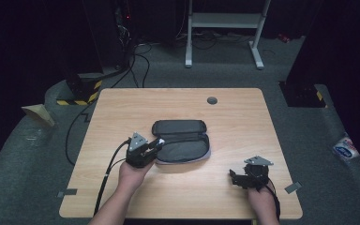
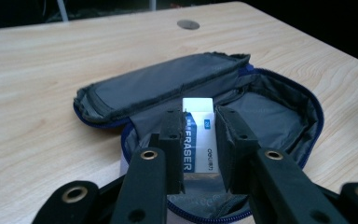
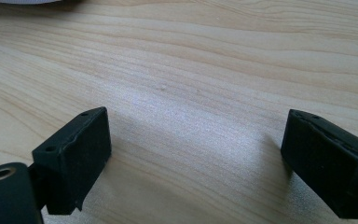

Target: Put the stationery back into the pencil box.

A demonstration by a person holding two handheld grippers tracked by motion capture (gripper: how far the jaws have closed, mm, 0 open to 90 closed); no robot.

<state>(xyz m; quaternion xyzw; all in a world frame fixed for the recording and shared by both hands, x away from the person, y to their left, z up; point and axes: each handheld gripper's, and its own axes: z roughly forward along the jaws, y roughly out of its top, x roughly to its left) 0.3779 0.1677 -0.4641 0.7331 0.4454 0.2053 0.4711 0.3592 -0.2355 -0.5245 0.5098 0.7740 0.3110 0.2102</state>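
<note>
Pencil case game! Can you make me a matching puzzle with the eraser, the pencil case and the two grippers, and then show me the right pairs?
Things:
1. eraser
2. pencil case
3. left gripper
4. right gripper

States:
A. jaws wide apart over bare table
B. lying unzipped and open on the table
C. white with a blue sleeve, pinched between two jaws
D. shut on something, over the open case

Pairs: 1-C, 2-B, 3-D, 4-A
</note>
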